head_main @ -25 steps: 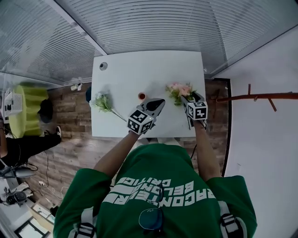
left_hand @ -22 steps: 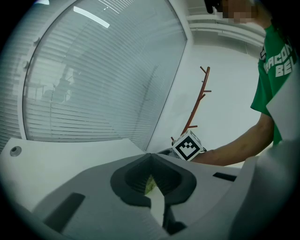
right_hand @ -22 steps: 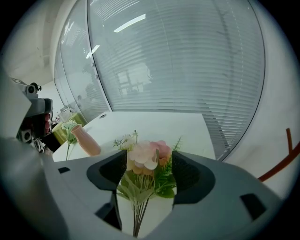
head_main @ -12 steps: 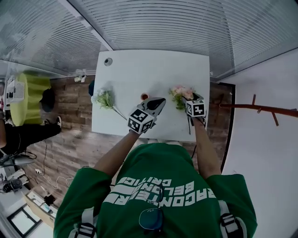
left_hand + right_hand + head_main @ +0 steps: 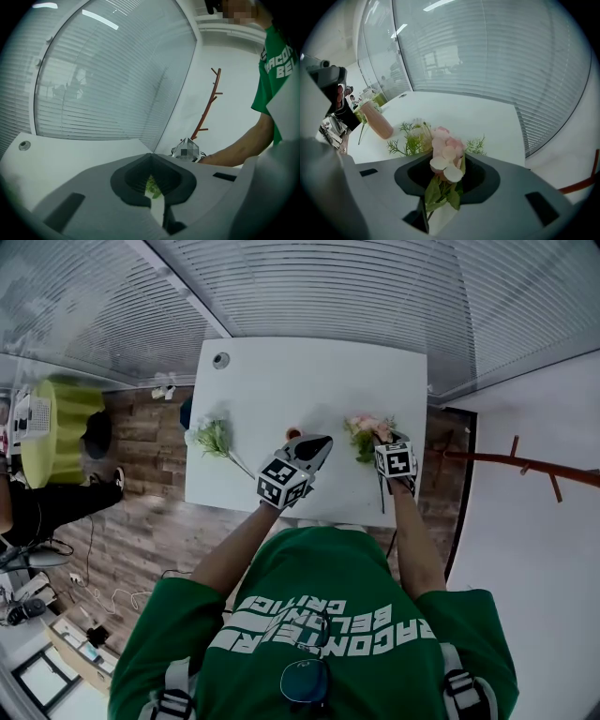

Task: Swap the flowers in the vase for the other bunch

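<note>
Since a second ago the right gripper point(image 5: 382, 442) has dipped onto the pink bunch point(image 5: 446, 152), and its jaws have just been closing. They now pinch the leafy stems, with the blooms poking out beyond the tips. The left gripper point(image 5: 317, 444) has its jaws drawn together on nothing, tips just short of the vase point(image 5: 377, 121).

From where I stand, the pink bunch is pale pink and cream petals over broad green leaves, with feathery green sprigs spreading behind. It lies on the right part of the white table point(image 5: 309, 381), near the person's edge. The white bunch point(image 5: 211, 438) lies at the table's left edge, its stem pointing towards the person, well apart from the pink one. The vase sits between them.

Only the right gripper view shows the vase from the side: a peach-pink, tapering tube. The head view gives just its round mouth, but it alone shows the white bunch whole. The left gripper view shows a red-brown coat stand point(image 5: 206, 112) and the person's forearm point(image 5: 239, 150).

I count two bunches, one vase and two grippers.
</note>
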`<state>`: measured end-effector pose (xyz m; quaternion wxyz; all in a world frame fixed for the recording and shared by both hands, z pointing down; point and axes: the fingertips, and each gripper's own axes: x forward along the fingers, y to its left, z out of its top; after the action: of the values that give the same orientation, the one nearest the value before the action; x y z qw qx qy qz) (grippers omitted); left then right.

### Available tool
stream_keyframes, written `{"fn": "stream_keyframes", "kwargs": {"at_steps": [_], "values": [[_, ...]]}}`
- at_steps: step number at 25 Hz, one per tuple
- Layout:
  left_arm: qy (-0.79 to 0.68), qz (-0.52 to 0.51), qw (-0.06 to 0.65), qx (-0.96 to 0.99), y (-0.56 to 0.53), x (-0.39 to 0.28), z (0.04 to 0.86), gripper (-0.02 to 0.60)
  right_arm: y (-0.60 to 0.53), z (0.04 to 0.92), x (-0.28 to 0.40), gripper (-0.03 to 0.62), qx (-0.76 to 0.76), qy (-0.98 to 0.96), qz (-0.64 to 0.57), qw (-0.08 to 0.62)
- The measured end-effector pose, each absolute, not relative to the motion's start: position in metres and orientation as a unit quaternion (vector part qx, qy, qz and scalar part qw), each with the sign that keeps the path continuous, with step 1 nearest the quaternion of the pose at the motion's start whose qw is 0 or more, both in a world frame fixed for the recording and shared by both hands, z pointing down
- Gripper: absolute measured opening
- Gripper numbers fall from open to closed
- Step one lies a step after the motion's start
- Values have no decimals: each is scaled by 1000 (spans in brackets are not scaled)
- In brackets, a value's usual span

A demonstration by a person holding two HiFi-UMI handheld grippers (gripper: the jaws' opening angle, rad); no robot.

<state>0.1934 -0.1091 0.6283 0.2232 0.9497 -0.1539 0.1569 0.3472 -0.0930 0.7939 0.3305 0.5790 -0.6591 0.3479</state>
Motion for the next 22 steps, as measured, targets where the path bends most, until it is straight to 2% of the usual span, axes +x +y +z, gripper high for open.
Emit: {"fn": "stream_keyframes", "kwargs": {"at_steps": [7, 22], "values": [[-159, 150, 222, 950, -115, 188, 627, 8, -94, 786, 344, 97, 576, -668, 336, 330], [-165, 137, 212, 953, -112, 167, 615, 8, -101, 725, 331, 87, 607, -689, 282, 278]]}}
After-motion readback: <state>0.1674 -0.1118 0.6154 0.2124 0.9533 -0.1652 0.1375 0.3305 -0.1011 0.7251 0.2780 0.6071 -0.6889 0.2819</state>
